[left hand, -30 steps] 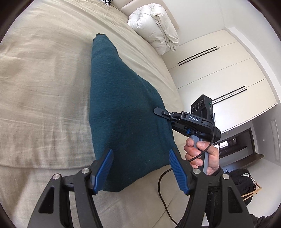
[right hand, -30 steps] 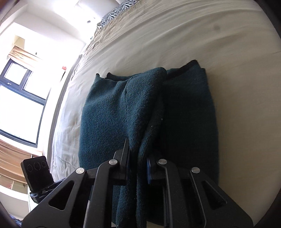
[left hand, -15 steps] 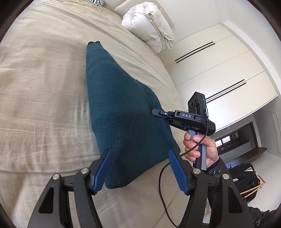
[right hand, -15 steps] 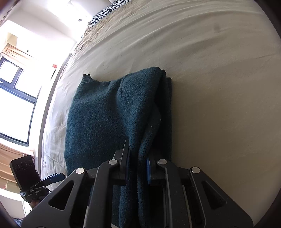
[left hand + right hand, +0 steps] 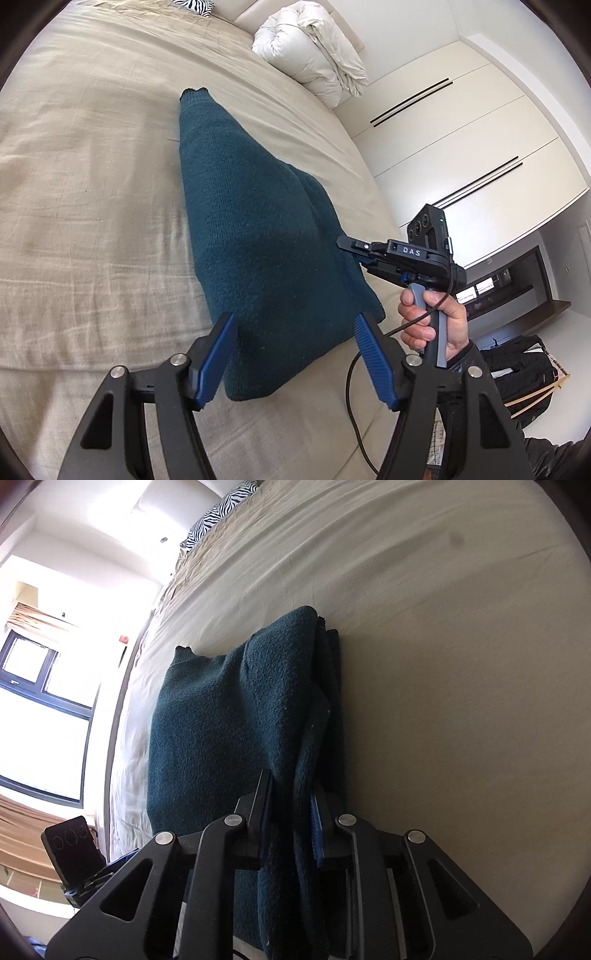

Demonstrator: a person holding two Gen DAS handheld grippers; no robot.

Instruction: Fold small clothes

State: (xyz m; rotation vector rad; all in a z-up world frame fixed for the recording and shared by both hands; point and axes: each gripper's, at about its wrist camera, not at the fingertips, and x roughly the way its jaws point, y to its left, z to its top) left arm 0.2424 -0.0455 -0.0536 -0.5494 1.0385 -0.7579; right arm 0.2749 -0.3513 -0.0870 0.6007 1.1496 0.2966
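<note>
A dark teal knitted garment lies lengthwise on the beige bed, folded into a long narrow shape. My right gripper has a raised fold of the teal garment between its pads. Its jaws are opening, and the cloth still fills the gap. In the left wrist view the right gripper meets the garment's right edge, held by a hand. My left gripper stands open over the garment's near end, with its blue pads on either side and nothing gripped.
A rolled white duvet and a zebra pillow lie at the head of the bed. White wardrobe doors stand to the right, with a dark bag on the floor below. A bright window is on the left.
The right gripper has carried the raised fold leftwards across the garment, covering the flat right half, so the garment looks narrower. The left gripper has stayed open in place.
</note>
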